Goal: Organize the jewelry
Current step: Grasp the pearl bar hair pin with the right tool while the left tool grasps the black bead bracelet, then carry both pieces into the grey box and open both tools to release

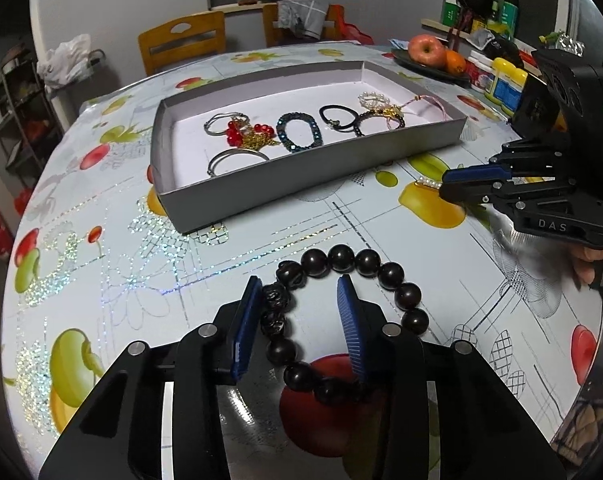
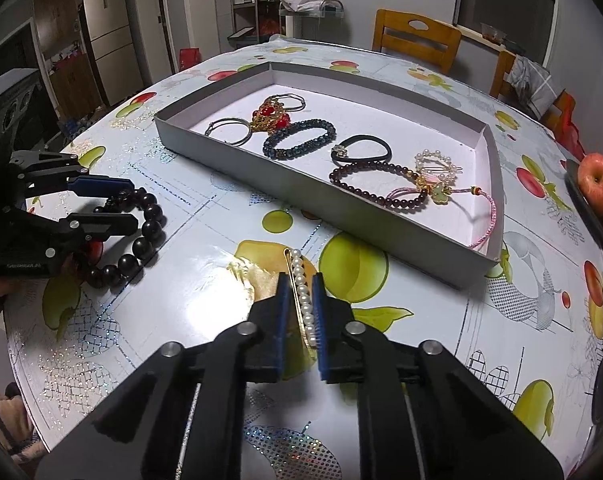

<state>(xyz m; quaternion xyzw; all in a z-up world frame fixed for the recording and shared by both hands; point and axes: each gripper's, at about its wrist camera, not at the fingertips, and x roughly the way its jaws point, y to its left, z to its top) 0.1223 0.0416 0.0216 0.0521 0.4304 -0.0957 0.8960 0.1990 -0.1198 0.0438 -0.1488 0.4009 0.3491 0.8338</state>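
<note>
The grey tray (image 2: 381, 222) serves as landmark on the fruit-patterned tablecloth (image 2: 205, 308). Inside it, from its left end to its right: silver hoops (image 2: 228, 130), a red-and-gold piece (image 2: 271, 116), a dark blue beaded bracelet (image 2: 299, 140), a black hair tie (image 2: 361, 149), a maroon bead bracelet (image 2: 377, 186), a pearl clip (image 2: 437, 164), and a pink cord charm (image 2: 441, 196) near the right wall. In front of the tray's left end, the left gripper (image 1: 299, 322) straddles one side of a bracelet of big dark wooden beads (image 1: 381, 272) lying on the cloth; its left pad sits against the beads, its right pad inside the ring, and I cannot tell whether they pinch; in front of the tray's middle, the right gripper (image 2: 301, 304) has its jaws pressed together on a pearl hair pin (image 2: 301, 276), which lies on the cloth.
</note>
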